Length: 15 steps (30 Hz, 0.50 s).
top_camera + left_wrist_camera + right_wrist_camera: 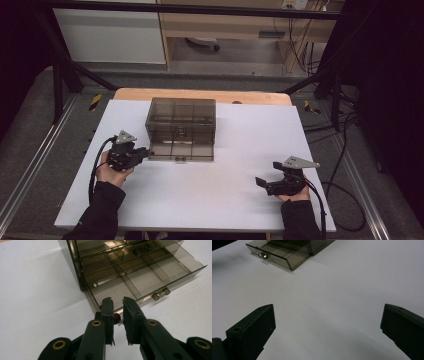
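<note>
Drawer [181,150] of the smoky clear box [181,120] stood pulled out toward the near side, its dividers forming empty-looking compartments and a small handle [180,158] on its front wall. The box sat at the far middle of the white table [210,195], left of centre.

The left gripper [145,150] lay just beside the drawer's near left corner, held by the left hand [111,172]. In the left gripper view its jaws were nearly closed, with only a narrow gap, and a small red bead [116,318] sat pinched between them, low down near the jaw bases. The jaw tips hovered at the drawer's [140,277] front left corner; whether they touched the wall could not be told. The handle [160,293] showed to the right of the tips.

The right gripper [267,174] rested near the table's right near edge, well apart from the box, in the right hand [295,196]. The right gripper view showed its jaws spread wide with nothing between them, just bare table [329,305], and the drawer [282,255] far off at upper left with its handle [264,256] facing.
</note>
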### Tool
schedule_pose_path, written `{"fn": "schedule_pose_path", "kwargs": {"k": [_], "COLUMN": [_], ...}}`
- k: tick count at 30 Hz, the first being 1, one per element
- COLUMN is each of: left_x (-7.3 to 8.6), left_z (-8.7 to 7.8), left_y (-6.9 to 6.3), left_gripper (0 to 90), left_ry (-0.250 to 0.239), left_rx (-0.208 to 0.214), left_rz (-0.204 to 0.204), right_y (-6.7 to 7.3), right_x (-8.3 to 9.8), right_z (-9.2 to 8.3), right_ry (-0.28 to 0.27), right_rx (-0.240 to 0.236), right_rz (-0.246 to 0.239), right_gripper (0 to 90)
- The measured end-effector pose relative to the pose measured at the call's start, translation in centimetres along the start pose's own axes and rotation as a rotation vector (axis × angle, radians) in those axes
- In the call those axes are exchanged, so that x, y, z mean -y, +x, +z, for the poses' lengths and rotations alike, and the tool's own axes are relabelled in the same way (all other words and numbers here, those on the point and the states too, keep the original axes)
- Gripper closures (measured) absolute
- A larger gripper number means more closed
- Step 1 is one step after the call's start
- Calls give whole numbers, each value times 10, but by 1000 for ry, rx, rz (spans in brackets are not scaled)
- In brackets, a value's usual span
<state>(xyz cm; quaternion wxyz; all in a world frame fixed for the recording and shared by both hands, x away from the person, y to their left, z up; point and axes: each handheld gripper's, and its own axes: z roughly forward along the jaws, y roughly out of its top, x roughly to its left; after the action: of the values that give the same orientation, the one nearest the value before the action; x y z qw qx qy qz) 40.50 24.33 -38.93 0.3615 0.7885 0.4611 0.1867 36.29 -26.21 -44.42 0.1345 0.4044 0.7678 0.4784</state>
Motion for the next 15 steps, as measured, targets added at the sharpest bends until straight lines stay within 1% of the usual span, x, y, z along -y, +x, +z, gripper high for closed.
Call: {"fn": "schedule_pose_path", "kwargs": {"k": [7, 15], "left_x": [-5, -10], "left_z": [5, 16], "left_y": [-1, -1], "left_gripper": [788, 788], "left_ry": [1, 5], "left_rx": [-1, 1], "left_rz": [-5, -12], "right_y": [0, 0], "right_x": [0, 0], "right_z": [0, 0], "right_ry": [2, 0], "right_rx": [-1, 1], "right_rz": [0, -1], "right_gripper": [4, 3]}}
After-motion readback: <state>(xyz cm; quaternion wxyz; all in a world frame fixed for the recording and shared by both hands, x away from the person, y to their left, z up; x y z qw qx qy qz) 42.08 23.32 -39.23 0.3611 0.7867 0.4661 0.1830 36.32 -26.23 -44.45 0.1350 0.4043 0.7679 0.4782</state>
